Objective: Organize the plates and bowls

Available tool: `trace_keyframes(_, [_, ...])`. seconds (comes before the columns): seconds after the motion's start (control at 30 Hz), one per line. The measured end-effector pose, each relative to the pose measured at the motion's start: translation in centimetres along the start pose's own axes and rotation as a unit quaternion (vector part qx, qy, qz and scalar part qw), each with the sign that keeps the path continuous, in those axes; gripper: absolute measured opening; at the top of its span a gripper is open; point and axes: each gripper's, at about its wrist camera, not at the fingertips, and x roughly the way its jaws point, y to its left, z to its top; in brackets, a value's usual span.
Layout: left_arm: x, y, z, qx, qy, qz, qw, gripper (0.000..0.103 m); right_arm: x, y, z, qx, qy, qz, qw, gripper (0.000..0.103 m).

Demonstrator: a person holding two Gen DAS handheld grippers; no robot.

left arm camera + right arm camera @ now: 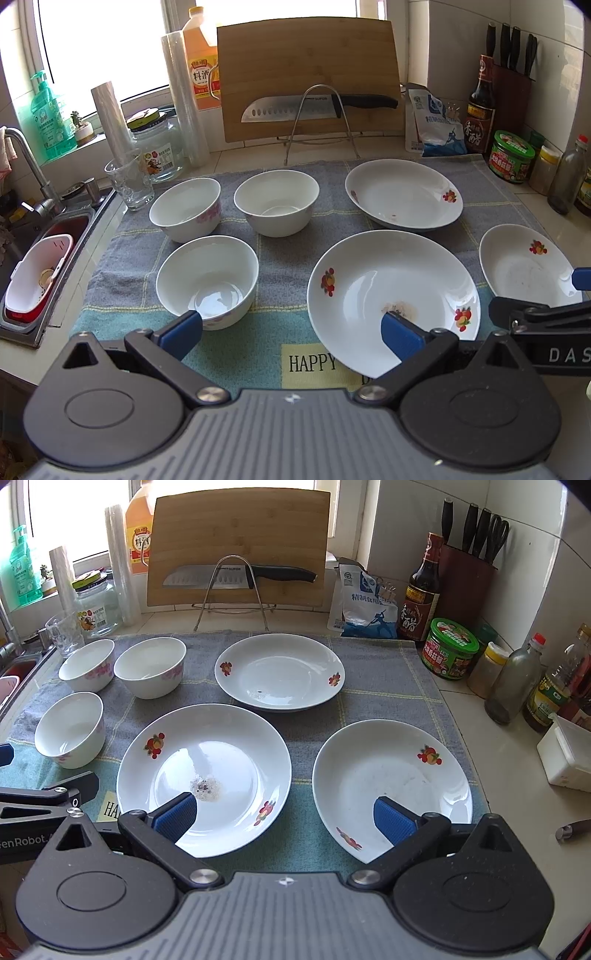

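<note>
Three white bowls stand on the towel at the left: a near bowl (207,280) (70,729), a far left bowl (184,208) (86,664) and a far middle bowl (277,201) (149,666). Three white flowered plates lie to the right: a near middle plate (393,291) (203,771), a far plate (402,194) (279,672) and a right plate (524,266) (391,786). My left gripper (291,330) is open and empty, held above the towel's front between the near bowl and the near middle plate. My right gripper (284,818) is open and empty, between the near middle and right plates.
A grey-green towel (280,243) covers the counter. Behind stand a cutting board (306,74), a knife (314,107) on a wire rack, a glass (129,181), a jar (157,144) and bottles. Condiment jars and bottles (513,675) line the right. A sink (40,258) is at left.
</note>
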Motion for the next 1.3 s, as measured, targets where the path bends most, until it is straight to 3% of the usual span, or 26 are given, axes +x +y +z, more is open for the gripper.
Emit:
trace_keyframes(0.93, [0.0,0.0,-0.1,-0.007,0.000,-0.005,1.0000,0.102,-0.3,-0.1,-0.1,-0.002,-0.008,0.006,1.000,0.103])
trace_keyframes(1.3, [-0.5,-1.7,0.2,0.002,-0.020,-0.019,0.9996,0.102,-1.0,-1.9,-0.5,0.004,-0.023,0.011,1.000,0.103])
